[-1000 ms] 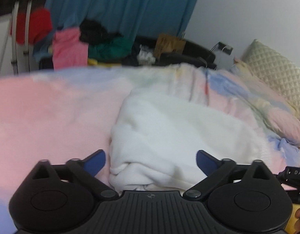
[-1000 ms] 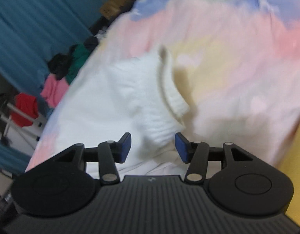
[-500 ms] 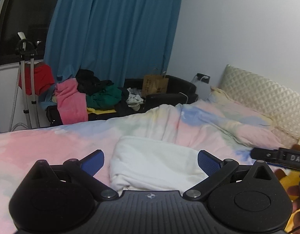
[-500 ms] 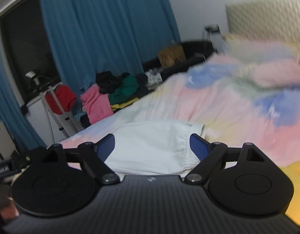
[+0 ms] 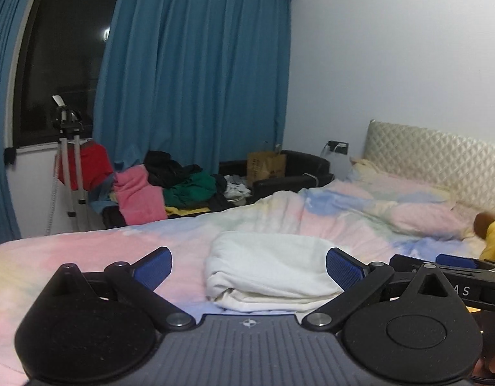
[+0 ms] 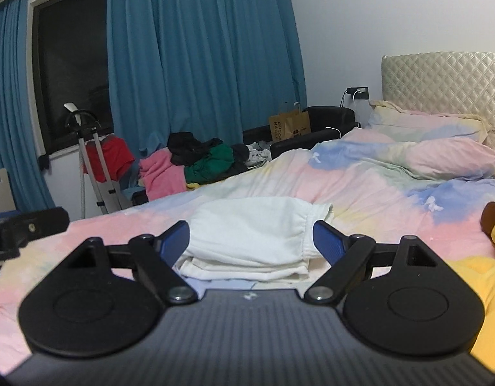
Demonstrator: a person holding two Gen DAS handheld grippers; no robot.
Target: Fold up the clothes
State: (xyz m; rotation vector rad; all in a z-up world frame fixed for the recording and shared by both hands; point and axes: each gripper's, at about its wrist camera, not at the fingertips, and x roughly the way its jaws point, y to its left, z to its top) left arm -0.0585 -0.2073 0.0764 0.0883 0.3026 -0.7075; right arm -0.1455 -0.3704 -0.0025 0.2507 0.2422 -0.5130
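I hold both tools above the near edge of the bed (image 5: 70,257), aimed slightly downward. The left gripper (image 5: 247,265) stands wide with nothing between its blue pads. The right gripper (image 6: 251,238) has just been opening and now also stands wide; no cloth lies between its pads.

The white garment (image 6: 250,234) lies folded in a compact stack on the pastel duvet (image 6: 360,186), directly ahead of both tools and clear of them. In the right wrist view its ribbed band (image 6: 318,214) sits at the right end of the stack; the layered edges face me.

Handling judgement: the fabric looks thick, soft and light, probably fleece or knit. It will sag and unfold if lifted by one layer only. The surface should grip well against the pads and is not fragile.

Recommended hold: take the stack at its two short ends, one tool per end, pinching all layers together near the lower edge. Avoid the rounded upper fold, where the pads would catch only the top layer.

A pile of clothes (image 5: 170,189) sits beyond the bed, below the blue curtain (image 5: 196,80).
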